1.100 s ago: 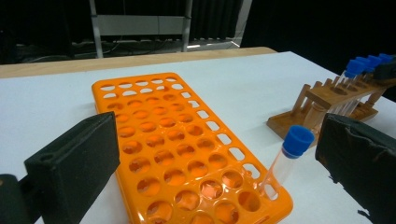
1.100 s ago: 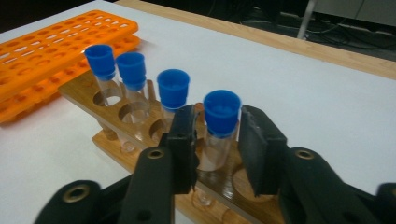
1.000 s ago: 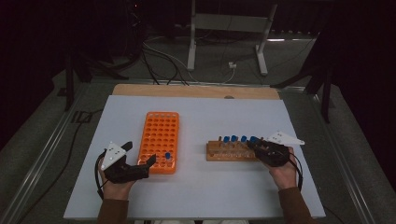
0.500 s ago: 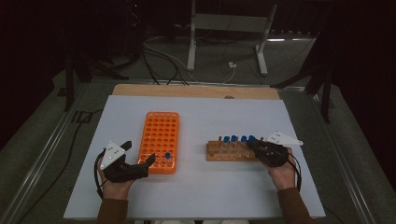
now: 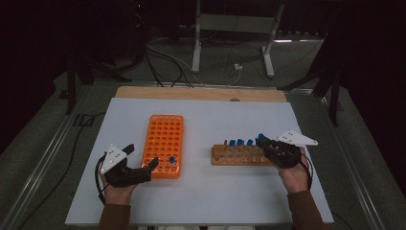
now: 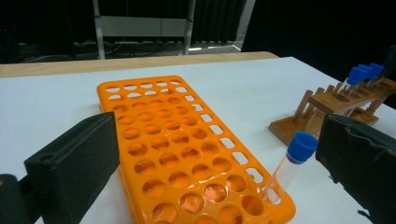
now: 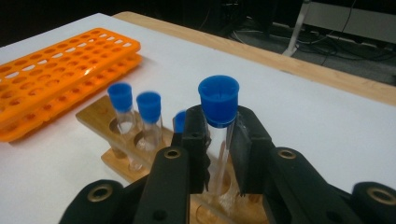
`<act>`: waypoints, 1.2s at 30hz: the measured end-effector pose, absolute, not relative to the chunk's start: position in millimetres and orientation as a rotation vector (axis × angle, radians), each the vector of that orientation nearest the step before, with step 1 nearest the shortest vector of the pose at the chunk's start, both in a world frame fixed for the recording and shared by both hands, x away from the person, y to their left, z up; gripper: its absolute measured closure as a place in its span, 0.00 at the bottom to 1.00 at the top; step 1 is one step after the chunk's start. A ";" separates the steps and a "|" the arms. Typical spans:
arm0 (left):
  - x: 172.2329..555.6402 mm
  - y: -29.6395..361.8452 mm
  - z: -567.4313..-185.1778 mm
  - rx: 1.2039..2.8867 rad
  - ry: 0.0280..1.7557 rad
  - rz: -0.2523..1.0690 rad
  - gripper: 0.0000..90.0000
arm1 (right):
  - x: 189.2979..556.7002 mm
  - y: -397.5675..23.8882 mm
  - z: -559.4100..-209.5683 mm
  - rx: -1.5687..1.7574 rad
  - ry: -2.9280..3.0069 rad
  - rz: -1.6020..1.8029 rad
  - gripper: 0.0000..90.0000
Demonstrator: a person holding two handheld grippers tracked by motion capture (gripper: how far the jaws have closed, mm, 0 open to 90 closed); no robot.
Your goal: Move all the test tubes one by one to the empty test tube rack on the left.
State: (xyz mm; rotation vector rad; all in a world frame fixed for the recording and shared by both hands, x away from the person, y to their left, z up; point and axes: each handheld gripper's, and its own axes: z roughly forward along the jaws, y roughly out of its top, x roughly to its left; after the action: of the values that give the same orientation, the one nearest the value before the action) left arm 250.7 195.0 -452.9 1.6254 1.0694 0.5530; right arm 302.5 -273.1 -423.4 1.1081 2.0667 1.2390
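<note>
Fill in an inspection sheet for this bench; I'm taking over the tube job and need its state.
Surface: white table top, wooden edge at the far side.
Job's things: orange rack with one blue-capped tube in a near corner hole; wooden rack holding capped tubes; one tube in the right gripper.
Clutter: nothing seen.
Grippers: left gripper open beside the orange rack; right gripper shut on its tube over the wooden rack.
Cables: one trailing from each gripper; more on the floor beyond.
Surroundings: dark room, metal stand behind.

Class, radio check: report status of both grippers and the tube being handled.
Right gripper shut on blue-capped clear tube, above wooden rack. Left gripper open beside orange plastic rack. Nothing in the way.
</note>
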 end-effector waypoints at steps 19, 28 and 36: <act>246.7 181.5 -440.6 1.607 1.024 0.588 0.01 | 293.5 -275.9 -383.4 1.081 2.091 1.334 0.86; 246.1 171.4 -434.8 1.620 0.991 0.558 0.01 | 289.5 -259.4 -385.7 1.027 2.142 1.350 0.86; 244.3 162.3 -429.7 1.622 0.966 0.566 0.01 | 290.3 -233.2 -390.9 0.979 2.199 1.387 0.86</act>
State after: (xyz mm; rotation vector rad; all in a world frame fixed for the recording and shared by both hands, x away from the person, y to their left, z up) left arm 244.3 162.3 -429.7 1.6223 0.9660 0.5659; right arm 290.3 -233.2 -390.9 0.9792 2.1987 1.3875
